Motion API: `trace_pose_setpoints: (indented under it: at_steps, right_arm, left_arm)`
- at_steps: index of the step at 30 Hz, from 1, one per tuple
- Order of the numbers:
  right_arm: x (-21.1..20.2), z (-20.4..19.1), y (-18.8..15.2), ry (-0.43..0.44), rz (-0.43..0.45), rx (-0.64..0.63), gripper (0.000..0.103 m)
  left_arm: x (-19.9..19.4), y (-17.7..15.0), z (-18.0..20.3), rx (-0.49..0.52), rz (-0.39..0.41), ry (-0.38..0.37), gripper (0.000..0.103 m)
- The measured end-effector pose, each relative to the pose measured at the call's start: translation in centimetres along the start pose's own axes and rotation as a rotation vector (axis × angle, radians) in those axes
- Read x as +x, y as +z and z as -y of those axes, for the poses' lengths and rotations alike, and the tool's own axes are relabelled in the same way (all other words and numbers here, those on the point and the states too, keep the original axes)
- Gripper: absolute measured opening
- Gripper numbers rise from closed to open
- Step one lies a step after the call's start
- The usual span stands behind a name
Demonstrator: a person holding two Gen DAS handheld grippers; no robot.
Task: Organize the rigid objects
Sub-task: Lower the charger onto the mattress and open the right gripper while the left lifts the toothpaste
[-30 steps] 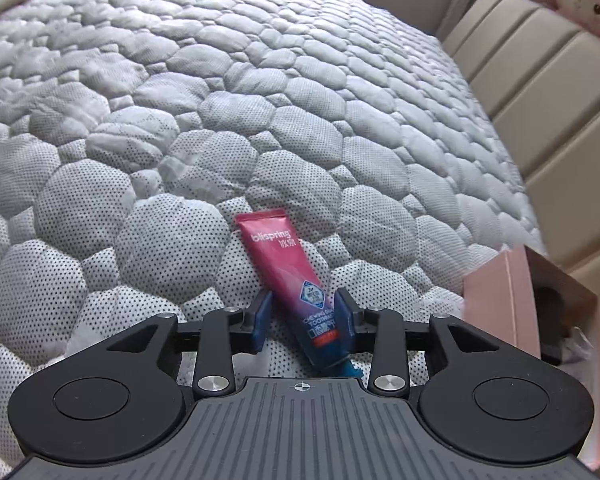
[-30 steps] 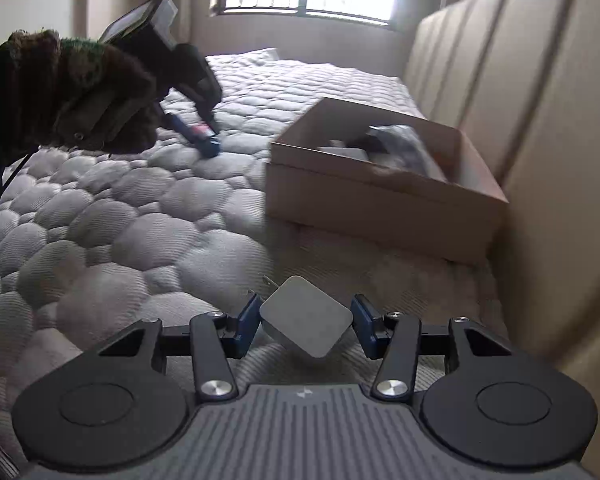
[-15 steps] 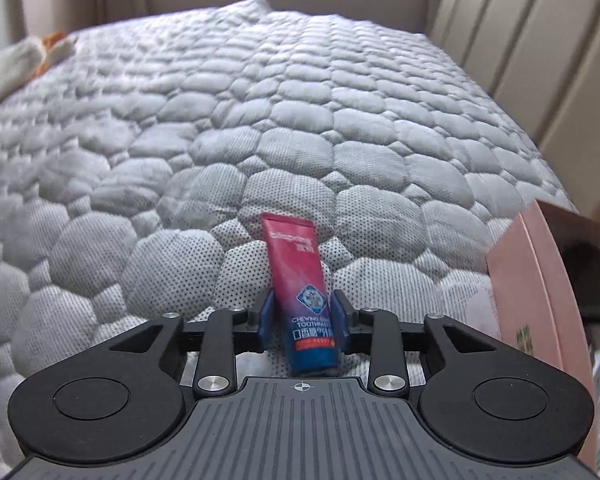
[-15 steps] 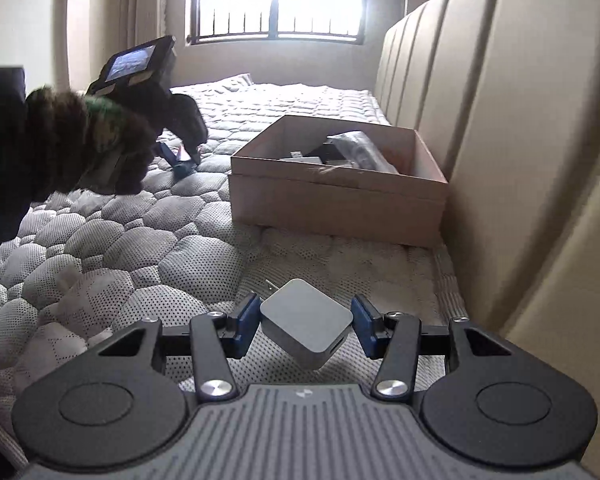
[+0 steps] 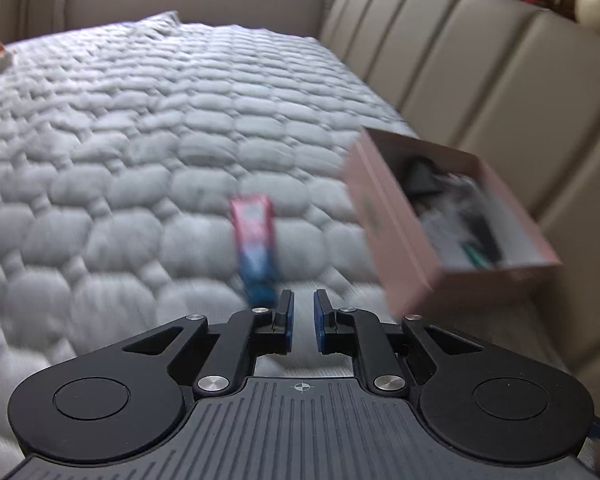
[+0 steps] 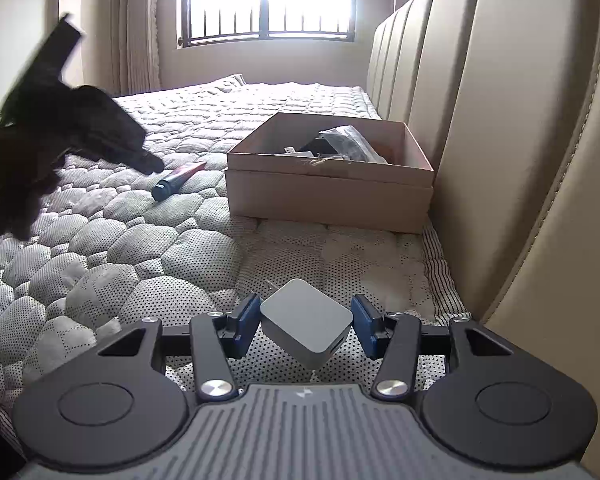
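Note:
A red and blue toothpaste tube [image 5: 254, 246] lies on the quilted mattress, just ahead of my left gripper [image 5: 303, 320]. That gripper's jaws are nearly closed, with only a narrow gap and nothing between them. The tube also shows in the right wrist view [image 6: 178, 180], lying left of the open cardboard box [image 6: 328, 196]. My right gripper [image 6: 306, 322] is shut on a white square charger [image 6: 306, 322] held low over the mattress. The box [image 5: 396, 240] holds several dark and white items.
A beige padded headboard [image 6: 500, 160] runs along the right side, close behind the box. The grey quilted mattress [image 5: 140, 140] stretches far left and back. The left hand and its gripper [image 6: 60, 136] hover over the mattress left of the box. A window is at the far wall.
My left gripper pulled back off the toothpaste tube, leaving it on the mattress, and its jaws closed nearly together. The right gripper kept hold of the charger and rose slightly.

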State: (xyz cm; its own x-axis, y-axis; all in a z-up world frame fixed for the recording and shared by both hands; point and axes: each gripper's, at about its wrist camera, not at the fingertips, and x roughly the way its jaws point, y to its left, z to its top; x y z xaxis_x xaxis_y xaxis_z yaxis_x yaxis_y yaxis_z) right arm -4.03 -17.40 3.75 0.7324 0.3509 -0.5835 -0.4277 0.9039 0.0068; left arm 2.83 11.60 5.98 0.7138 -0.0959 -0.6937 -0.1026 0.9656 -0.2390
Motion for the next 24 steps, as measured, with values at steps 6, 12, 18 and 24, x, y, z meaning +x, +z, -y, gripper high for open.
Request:
trace_pose_setpoints:
  at_steps: [6,12,18,24]
  right_arm:
    - [0.3,-0.5,-0.7,-0.010,-0.012,-0.025,0.050]
    - [0.9,-0.5,-1.3,-0.031,-0.003,-0.044,0.050]
    - [0.5,-0.4,-1.9,-0.027,0.001,-0.068,0.054]
    - [0.9,-0.2,-2.8,-0.040,-0.007,-0.073,0.066]
  left_arm:
    - [-3.1,-3.7,2.5,0.040,-0.001,-0.097,0.013]
    - [-4.2,-6.4,5.4,0.132,-0.019,-0.152,0.013]
    - [-3.6,-6.8,4.8,0.115,0.017,-0.154,0.014]
    - [-1.2,-0.4,0.3,0.056,0.133,0.062,0.019]
